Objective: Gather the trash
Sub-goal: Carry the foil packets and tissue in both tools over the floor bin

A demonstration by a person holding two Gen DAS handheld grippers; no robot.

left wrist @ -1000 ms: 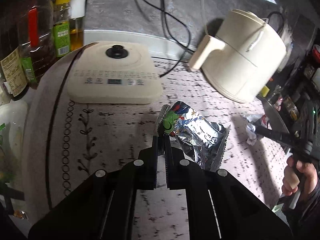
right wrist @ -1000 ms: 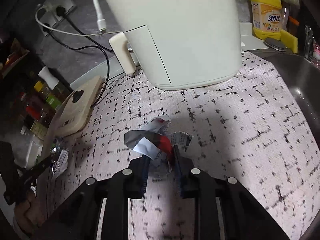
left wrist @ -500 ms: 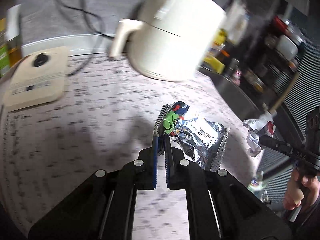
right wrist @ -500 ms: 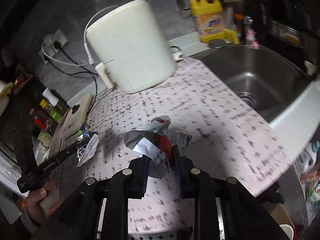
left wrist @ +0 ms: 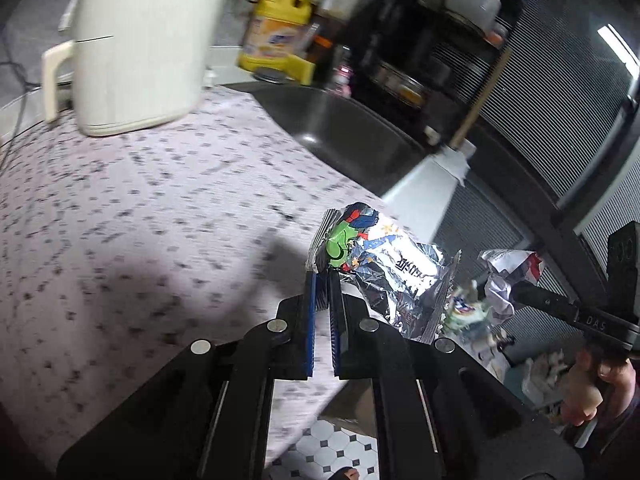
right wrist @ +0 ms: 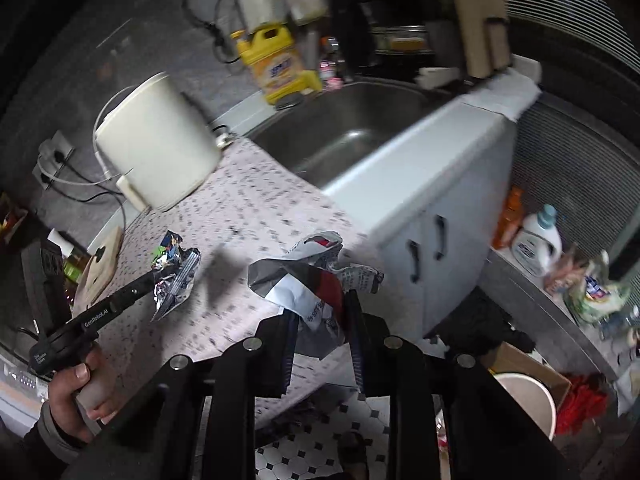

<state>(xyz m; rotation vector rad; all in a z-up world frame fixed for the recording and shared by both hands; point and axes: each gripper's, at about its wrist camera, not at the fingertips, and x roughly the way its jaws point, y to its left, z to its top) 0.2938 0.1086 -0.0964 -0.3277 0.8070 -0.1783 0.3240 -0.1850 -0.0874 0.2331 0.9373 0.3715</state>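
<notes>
Your left gripper (left wrist: 323, 280) has its jaws clamped on the foil snack wrapper (left wrist: 384, 272), your right gripper (right wrist: 318, 312) grips the crumpled paper wrapper (right wrist: 312, 280); both hang over the bench's (left wrist: 120, 208) front edge.

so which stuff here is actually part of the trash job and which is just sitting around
Part of the job:
- foil snack wrapper, clamped in the left gripper
- crumpled paper wrapper, clamped in the right gripper

Just lying about:
- cream appliance
- yellow detergent bottle
- sink
- white laundry bottle
</notes>
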